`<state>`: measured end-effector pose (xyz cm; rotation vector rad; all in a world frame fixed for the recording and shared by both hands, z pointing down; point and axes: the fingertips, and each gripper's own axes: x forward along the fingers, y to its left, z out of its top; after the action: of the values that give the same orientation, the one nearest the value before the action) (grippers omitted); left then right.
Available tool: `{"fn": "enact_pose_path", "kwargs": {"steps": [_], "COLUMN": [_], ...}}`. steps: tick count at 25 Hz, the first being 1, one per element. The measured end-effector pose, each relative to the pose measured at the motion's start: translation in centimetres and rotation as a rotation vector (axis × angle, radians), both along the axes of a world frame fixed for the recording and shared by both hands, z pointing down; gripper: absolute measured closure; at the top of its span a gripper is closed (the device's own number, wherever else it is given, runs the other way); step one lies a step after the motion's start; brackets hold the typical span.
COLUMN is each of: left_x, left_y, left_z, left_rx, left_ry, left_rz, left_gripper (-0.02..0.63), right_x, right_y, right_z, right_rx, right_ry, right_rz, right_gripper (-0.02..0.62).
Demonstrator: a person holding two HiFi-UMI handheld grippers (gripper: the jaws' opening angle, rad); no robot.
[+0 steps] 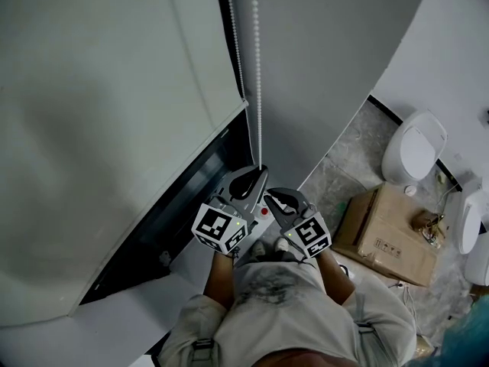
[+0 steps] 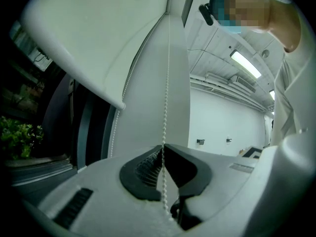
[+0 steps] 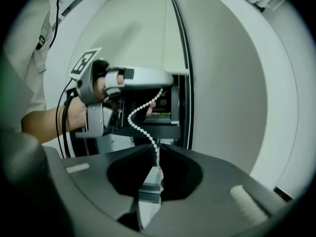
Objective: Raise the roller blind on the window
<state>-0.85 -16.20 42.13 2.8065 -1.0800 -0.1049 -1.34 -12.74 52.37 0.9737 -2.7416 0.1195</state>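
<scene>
The left gripper [image 2: 163, 151] and the right gripper [image 3: 157, 150] sit side by side, each with its jaws pressed together on the chain [image 2: 167, 83], and a slack curl of beads runs between them. From the left gripper the chain runs straight up beside the blind [image 1: 99, 128]. The blind covers most of the window [image 1: 187, 199], with a dark strip bare under its bottom edge.

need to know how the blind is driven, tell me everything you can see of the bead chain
The bead chain is a thin string of small white beads, plastic by the look. Two strands hang beside the edge of the roller blind. One runs taut straight down into the left tool, shut on it; from there it curves slack to the right tool, also shut on it.
</scene>
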Motion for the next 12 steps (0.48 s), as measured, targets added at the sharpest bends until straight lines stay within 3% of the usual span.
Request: {"fn": "enact_pose_path", "kwargs": {"steps": [6,12], "left_x": [-0.1,-0.1], "left_y": [0.0,0.0], "left_z": [0.0,0.0], "left_rx": [0.001,0.002], "left_ry": [0.006,0.008], "left_rz": [0.0,0.01], "left_gripper": [0.583,0.583], "right_x": [1.2,1.0], "right_y": [-0.1,0.8], "right_z": [-6.3,-13.4], "right_rx": [0.135,0.231], "right_ry": [-0.067,-0.204], "right_rz": [0.006,0.0], "right_gripper": [0.54,0.537]}}
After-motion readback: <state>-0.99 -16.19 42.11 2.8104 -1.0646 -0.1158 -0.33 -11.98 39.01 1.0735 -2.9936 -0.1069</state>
